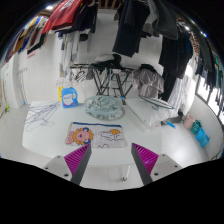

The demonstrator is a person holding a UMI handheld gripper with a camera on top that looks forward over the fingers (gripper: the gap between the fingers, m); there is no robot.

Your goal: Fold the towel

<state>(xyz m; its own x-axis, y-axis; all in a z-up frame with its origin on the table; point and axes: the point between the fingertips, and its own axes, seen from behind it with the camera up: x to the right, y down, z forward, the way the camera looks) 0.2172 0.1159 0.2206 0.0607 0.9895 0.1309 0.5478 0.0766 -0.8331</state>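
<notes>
My claw [110, 160] is wide open and holds nothing, with its two pink pads [146, 156] far apart, because I have not grabbed anything yet. The towel [97, 135] lies flat on the white table [40, 140], just ahead of my fingers, spread out so I can reach an edge. It looks soft and thin, shaped like a rectangle, with a bright cartoon picture on it. I think I need to go down to the near edge and pinch it first. Past the towel sits a round pale cloth [104, 106], a bit crumpled. A blue and yellow box [69, 95] stands off to one side. Some metal hangers [38, 116] lie near it. Dark clothes [132, 35] hang high up at the back, so they stay out of my way.
</notes>
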